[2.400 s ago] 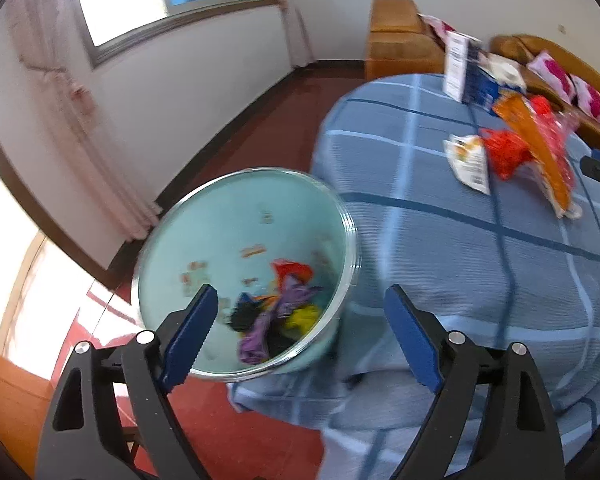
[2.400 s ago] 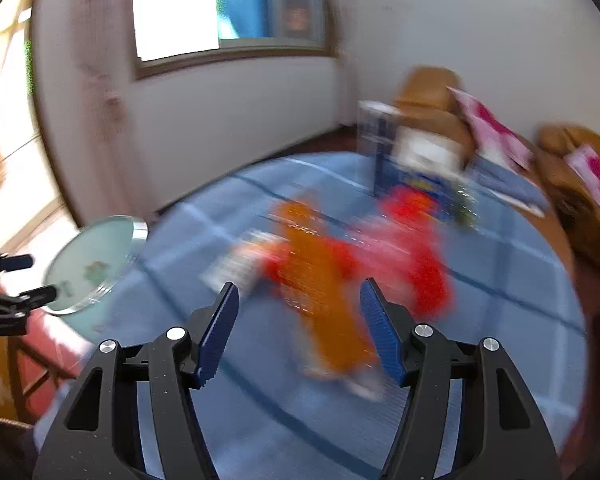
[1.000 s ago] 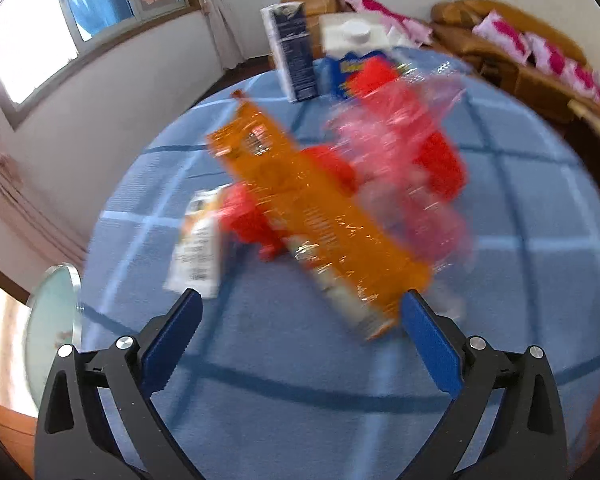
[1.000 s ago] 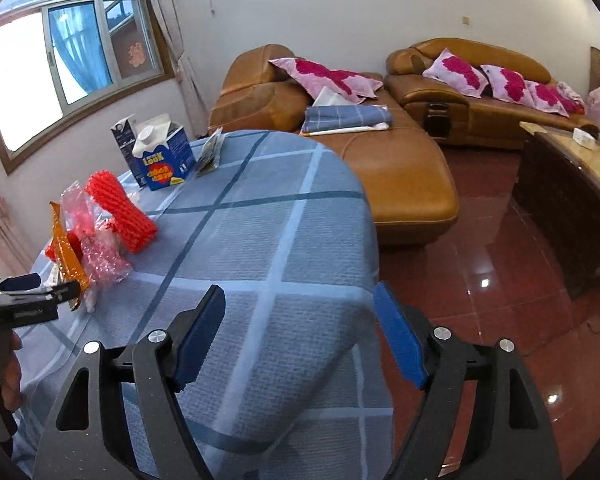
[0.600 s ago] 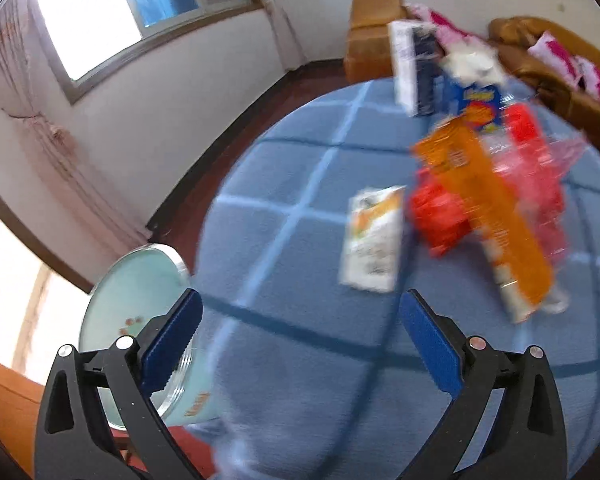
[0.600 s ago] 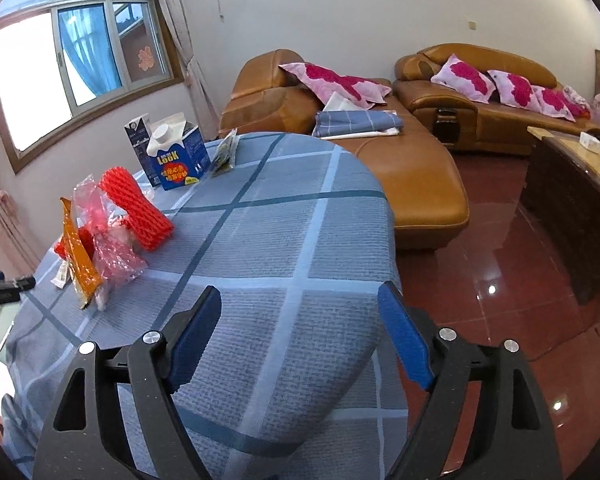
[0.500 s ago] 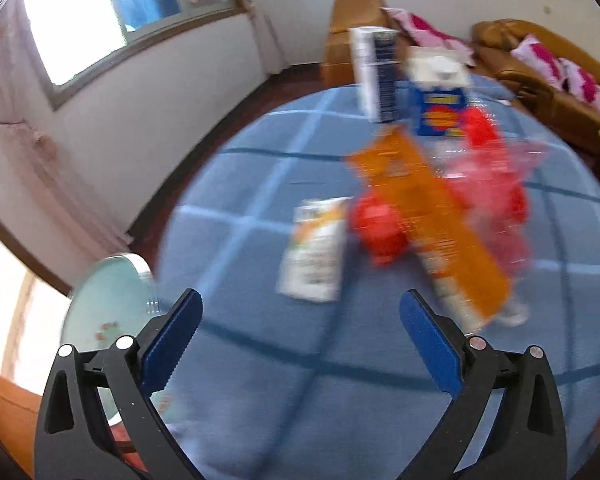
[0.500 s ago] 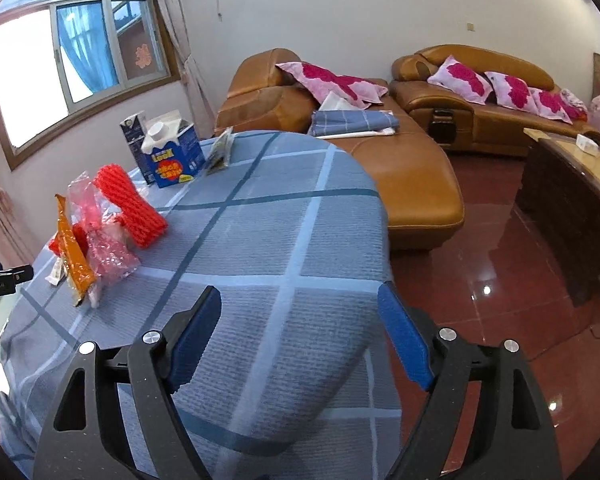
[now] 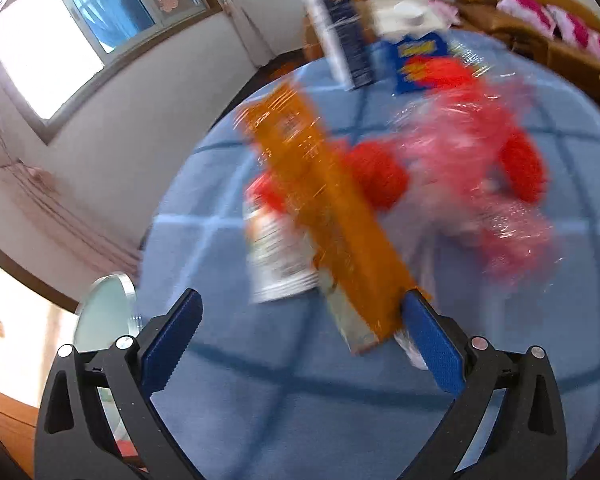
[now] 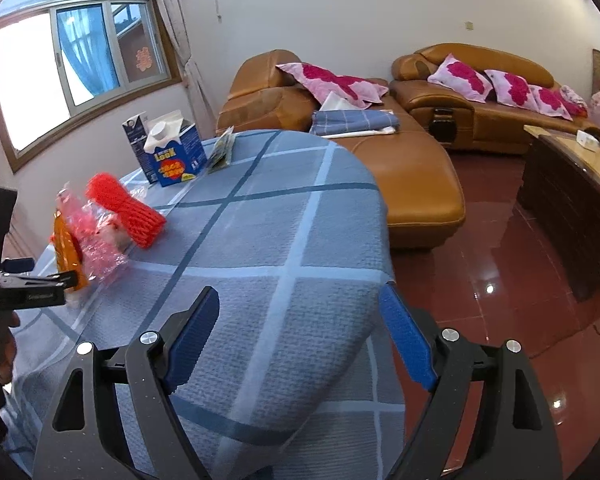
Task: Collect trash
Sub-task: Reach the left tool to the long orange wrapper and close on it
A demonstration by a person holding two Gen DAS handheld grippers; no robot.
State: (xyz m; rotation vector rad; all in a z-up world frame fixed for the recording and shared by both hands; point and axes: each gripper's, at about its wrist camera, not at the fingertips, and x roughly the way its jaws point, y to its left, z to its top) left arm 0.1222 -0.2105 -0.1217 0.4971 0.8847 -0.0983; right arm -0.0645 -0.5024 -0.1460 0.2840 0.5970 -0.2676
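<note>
Tablecloth (image 10: 284, 216) before your right gripper (image 10: 300, 332) lies bare to its edge; both grippers gape empty, the left gripper (image 9: 300, 332) just short of the orange wrapper (image 9: 332, 216).

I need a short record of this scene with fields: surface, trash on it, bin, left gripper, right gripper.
surface: round table with blue checked cloth
trash: orange wrapper, white packet, pink plastic bag, red foam nets, two cartons
bin: pale bin beside the table
left gripper: open, at the wrapper's near end
right gripper: open, empty
</note>
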